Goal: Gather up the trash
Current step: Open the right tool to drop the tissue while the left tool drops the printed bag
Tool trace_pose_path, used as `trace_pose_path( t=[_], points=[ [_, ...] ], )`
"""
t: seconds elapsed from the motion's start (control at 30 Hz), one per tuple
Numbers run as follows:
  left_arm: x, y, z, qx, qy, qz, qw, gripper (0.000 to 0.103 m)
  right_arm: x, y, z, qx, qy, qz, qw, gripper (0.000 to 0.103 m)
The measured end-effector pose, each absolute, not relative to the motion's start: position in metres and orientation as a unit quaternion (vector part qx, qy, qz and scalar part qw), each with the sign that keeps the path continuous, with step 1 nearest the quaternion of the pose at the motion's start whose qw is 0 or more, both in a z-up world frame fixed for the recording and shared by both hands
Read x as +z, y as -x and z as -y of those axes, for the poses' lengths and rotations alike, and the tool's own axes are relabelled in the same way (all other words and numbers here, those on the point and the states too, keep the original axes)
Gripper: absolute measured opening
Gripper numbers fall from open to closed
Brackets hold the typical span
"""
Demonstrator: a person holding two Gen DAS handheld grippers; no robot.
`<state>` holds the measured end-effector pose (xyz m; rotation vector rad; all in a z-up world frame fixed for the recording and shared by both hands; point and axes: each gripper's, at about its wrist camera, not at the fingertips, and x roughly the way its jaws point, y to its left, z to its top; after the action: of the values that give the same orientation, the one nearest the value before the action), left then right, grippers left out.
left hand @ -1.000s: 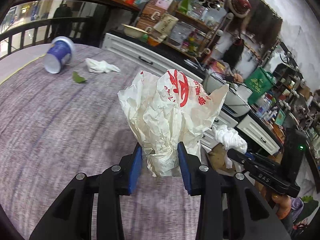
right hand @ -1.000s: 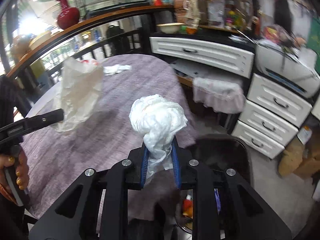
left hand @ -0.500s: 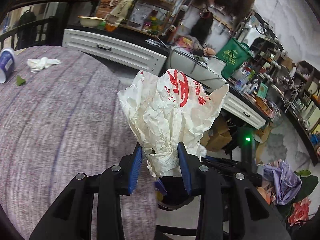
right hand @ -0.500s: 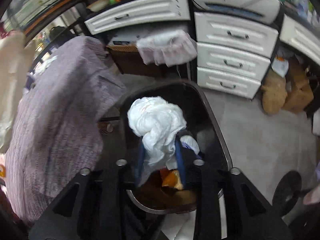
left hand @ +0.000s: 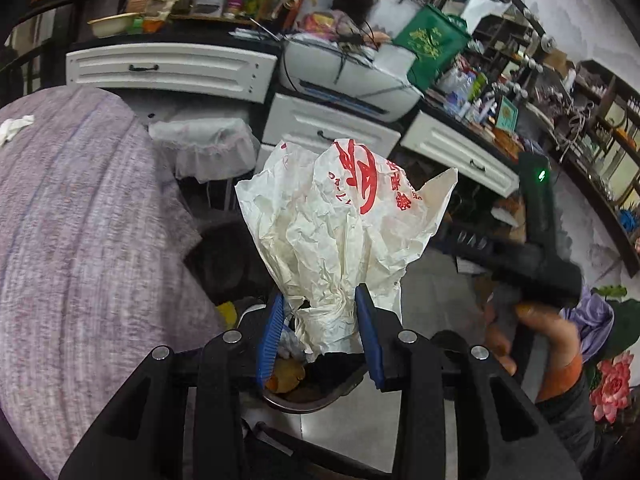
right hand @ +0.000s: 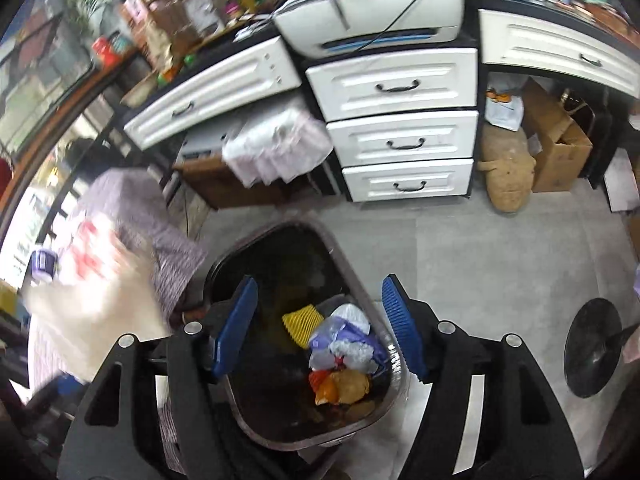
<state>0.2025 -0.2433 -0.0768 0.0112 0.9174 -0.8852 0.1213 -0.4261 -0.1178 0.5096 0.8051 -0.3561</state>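
Centre of left wrist view: crumpled white bag (left hand: 340, 232) w/ red print, pinched at its bunched neck betw. blue pads (left hand: 269, 340) of left gripper (left hand: 320, 336), clenched on it. Stands up above the fingers, flaring wide toward top. Directly under the gripper, lower centre: part of trash bin (left hand: 316, 402), rim and some orange-brown contents visible past the bag. Left half of frame: purple tablecloth (left hand: 80, 240), w/ a white tissue (left hand: 14, 128) at upper left edge. Right side: other tool's black handle and person's hand (left hand: 536, 336) around it.

Right wrist view, lower centre: right gripper (right hand: 316, 328) spread wide, blue pads (right hand: 234, 324) well apart, nothing betw. them. Below, framed by the fingers: dark trash bin (right hand: 356, 272), metal rim, on grey floor. Inside, toward lower right: yellow ridged piece (right hand: 302, 322), white-lilac crumpled wad (right hand: 346, 340), red and orange-brown scraps (right hand: 340, 388). Left edge: white bag blurred (right hand: 92, 292), red marks just readable; small blue cup (right hand: 42, 264) on the cloth beside it. Upper centre: white drawers (right hand: 400, 136) w/ black handles; printer (right hand: 372, 16) on top.
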Motion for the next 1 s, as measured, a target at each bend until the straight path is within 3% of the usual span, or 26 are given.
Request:
trace_pose_path(
  t=[0.37,0.53,0.6,1.0],
  points=[
    [-0.114,-0.208,0.279,-0.397,-0.048,-0.474,0.784,0.037,-0.110,-0.110,0.436,-0.169,-0.263,-0.373,0.874,0.066],
    [-0.127,-0.209,0.294,-0.396,-0.064,-0.498,0.769,0.060,-0.112,-0.110,0.434,-0.164,-0.263,-0.375,0.874,0.066],
    [-0.130,-0.205,0.297,-0.400,-0.077,-0.500,0.764,0.078,-0.112,-0.110,0.434,-0.163,-0.263,-0.375,0.874,0.066],
    [-0.110,-0.183,0.278,-0.431,-0.053,-0.500,0.749,0.086,-0.120,-0.118,0.422,-0.144,-0.261,-0.381,0.875,0.075]
  ],
)
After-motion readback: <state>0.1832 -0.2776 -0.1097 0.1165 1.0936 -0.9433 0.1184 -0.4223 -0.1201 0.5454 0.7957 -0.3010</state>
